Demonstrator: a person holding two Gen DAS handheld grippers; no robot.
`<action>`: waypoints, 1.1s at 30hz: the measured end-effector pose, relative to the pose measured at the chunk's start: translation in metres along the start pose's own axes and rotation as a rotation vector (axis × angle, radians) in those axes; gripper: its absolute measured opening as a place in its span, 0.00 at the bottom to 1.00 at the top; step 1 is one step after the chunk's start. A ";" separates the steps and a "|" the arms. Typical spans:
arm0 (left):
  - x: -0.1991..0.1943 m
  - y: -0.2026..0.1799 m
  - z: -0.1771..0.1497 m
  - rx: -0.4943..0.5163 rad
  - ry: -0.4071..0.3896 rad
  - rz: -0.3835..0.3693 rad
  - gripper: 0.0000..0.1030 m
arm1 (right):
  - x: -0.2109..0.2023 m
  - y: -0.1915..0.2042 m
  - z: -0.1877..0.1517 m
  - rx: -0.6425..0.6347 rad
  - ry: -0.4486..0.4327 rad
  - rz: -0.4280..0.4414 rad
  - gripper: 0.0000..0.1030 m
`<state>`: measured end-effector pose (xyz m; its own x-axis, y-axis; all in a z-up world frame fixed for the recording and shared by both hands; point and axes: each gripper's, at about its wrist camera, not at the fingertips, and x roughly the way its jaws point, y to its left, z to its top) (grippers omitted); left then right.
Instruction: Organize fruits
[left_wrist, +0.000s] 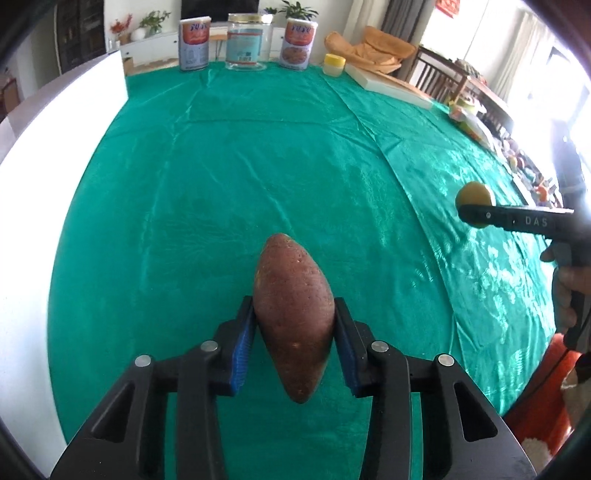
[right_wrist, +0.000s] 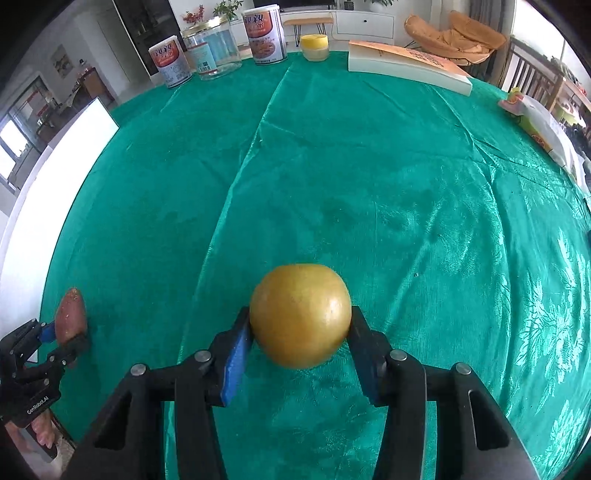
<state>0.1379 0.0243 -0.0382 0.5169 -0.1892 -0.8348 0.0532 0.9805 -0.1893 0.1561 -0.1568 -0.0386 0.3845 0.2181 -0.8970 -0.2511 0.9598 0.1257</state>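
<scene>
Both pickups look done: left gripper (left_wrist: 294, 321) pinches the sweet potato (left_wrist: 294, 317), right gripper (right_wrist: 300, 325) clamps the yellow round fruit (right_wrist: 300, 320), both well short of the glass jar (left_wrist: 246, 41). Next, I'd guess, pick a drop spot.

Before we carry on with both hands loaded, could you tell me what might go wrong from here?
1. The left hand-held gripper grips the sweet potato on its tapering sides, so it may slide out or pivot.
2. The right hand-held gripper holds the smooth, round yellow fruit only at two small contact points; a jolt could let it roll free.
3. A dropped fruit might roll across the glossy green tablecloth.
</scene>
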 end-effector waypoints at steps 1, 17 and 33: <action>-0.014 0.005 0.001 -0.024 -0.021 -0.013 0.40 | -0.010 0.013 0.001 -0.018 -0.016 0.029 0.49; -0.156 0.304 0.014 -0.540 -0.047 0.397 0.40 | 0.011 0.451 0.093 -0.629 0.007 0.328 0.49; -0.215 0.268 0.026 -0.392 -0.283 0.626 0.99 | -0.046 0.471 0.122 -0.632 -0.136 0.221 1.00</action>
<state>0.0628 0.3288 0.1040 0.5523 0.4636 -0.6929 -0.5967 0.8002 0.0598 0.1281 0.3065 0.1135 0.3626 0.4567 -0.8124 -0.7909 0.6119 -0.0090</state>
